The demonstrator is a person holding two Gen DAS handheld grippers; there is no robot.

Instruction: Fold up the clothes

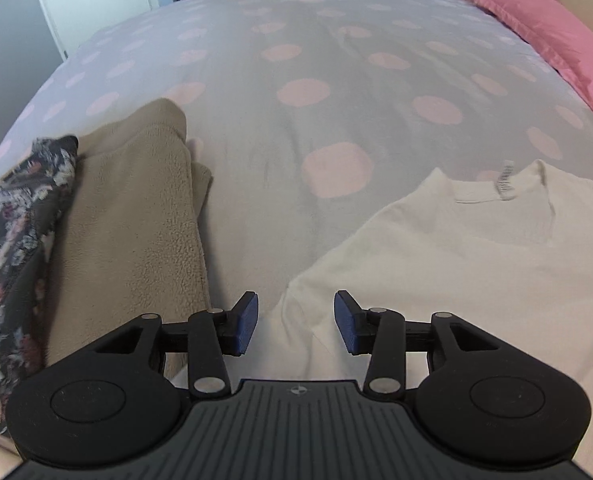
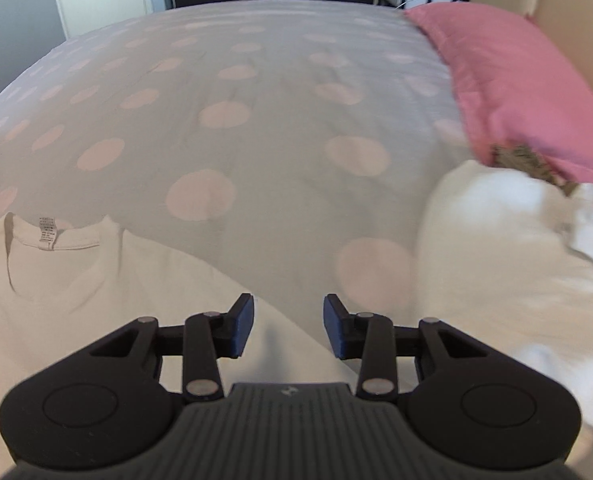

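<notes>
hovering tongs [image 1: 296, 322] over white shirt [image 1: 456, 248]

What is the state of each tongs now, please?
Left tongs: open, holding nothing, over the edge of the white shirt.
Right tongs: open, holding nothing, over the same shirt's edge.

White T-shirt [image 1: 456, 248] on grey bedspread [image 1: 296, 40] (pink dots), pink pillow [image 2: 516, 80], beige fleece [image 1: 136, 208].

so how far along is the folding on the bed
Looks done: a beige fleece lies folded beside a floral garment. In hand: nothing; the left claw and right claw hang open over the white t-shirt, spread flat, unfolded. Left: that shirt and the white heap by the pink pillow.
</notes>
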